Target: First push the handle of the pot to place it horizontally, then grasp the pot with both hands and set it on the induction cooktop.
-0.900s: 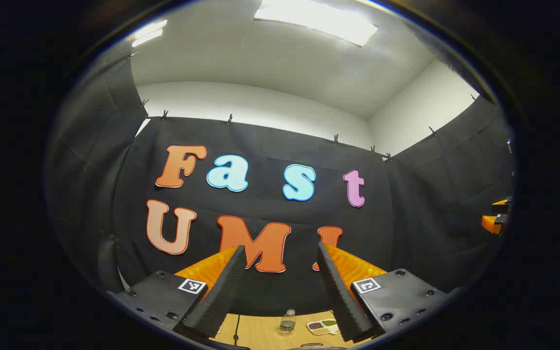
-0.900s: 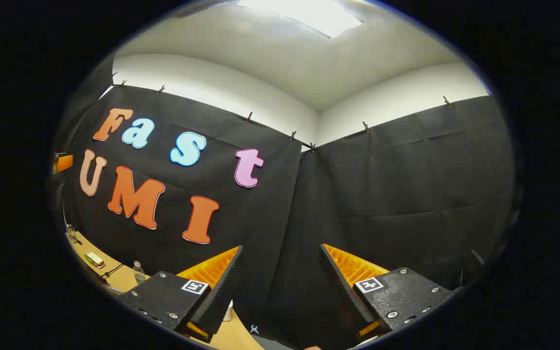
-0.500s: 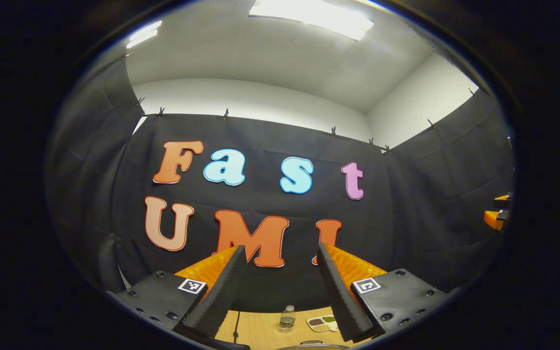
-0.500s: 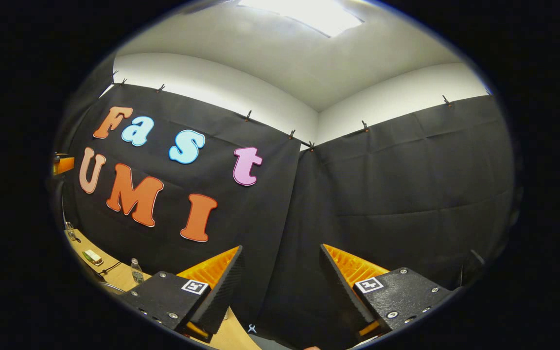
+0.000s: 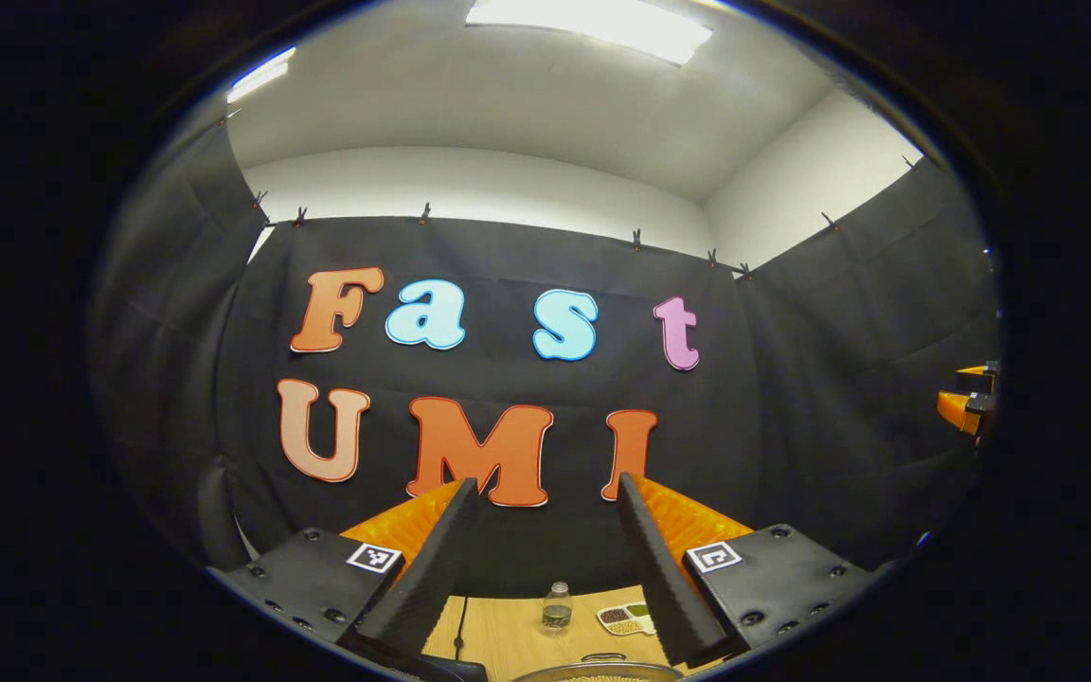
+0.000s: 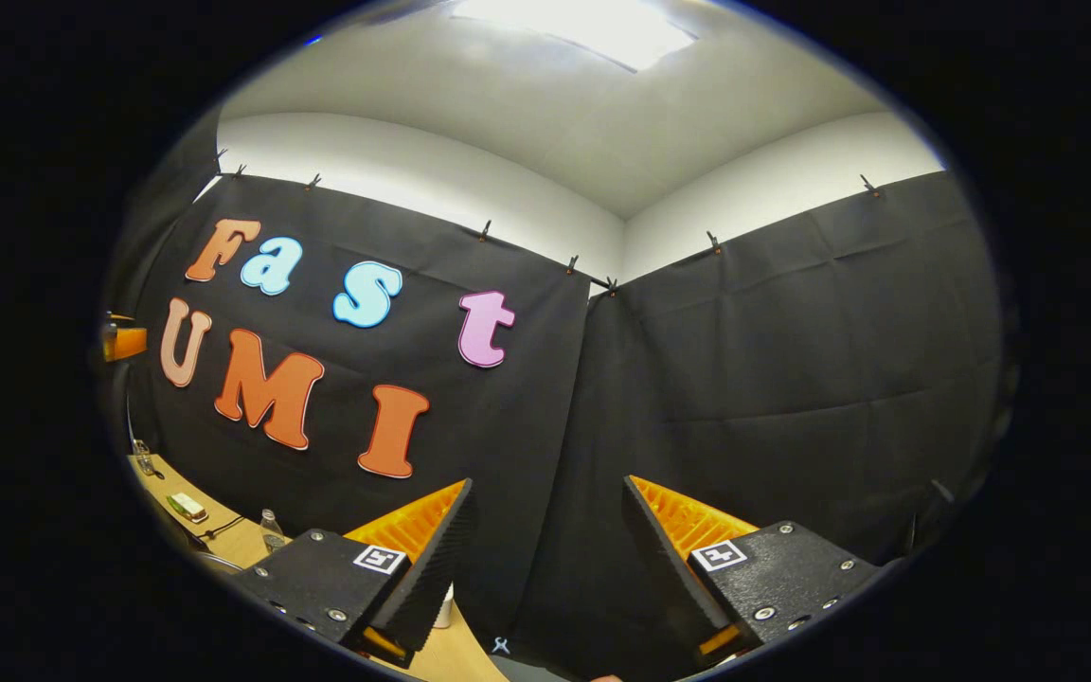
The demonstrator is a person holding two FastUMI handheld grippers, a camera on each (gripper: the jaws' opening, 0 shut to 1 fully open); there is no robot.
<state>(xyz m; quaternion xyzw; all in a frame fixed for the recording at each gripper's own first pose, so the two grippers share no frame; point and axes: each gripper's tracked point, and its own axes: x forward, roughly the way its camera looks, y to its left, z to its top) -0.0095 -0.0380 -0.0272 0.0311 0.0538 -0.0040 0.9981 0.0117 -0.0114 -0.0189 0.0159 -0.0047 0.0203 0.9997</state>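
Only the metal rim of the pot [image 5: 598, 671] peeks in at the bottom edge of the left gripper view, below and between my left fingers. My left gripper [image 5: 546, 480] is open, held high and aimed at the booth's back wall, with nothing between its fingers. In the right gripper view my right gripper [image 6: 546, 483] is also open and empty, pointing at the wall's corner. The right gripper [image 5: 967, 403] appears as an orange bit at the far right of the left gripper view. At the far left of the right gripper view is the left gripper [image 6: 121, 339].
A wooden table [image 5: 508, 635] runs along the back wall. On it stand a small glass bottle [image 5: 557, 606] and a white tray of beans [image 5: 626, 618]. The right gripper view shows the bottle [image 6: 270, 530], a small box [image 6: 187, 507] and a dark cable on the table.
The left gripper has tipped downward, so more of the table and the pot's rim have come into its view. The right gripper has barely moved. Both stay open.
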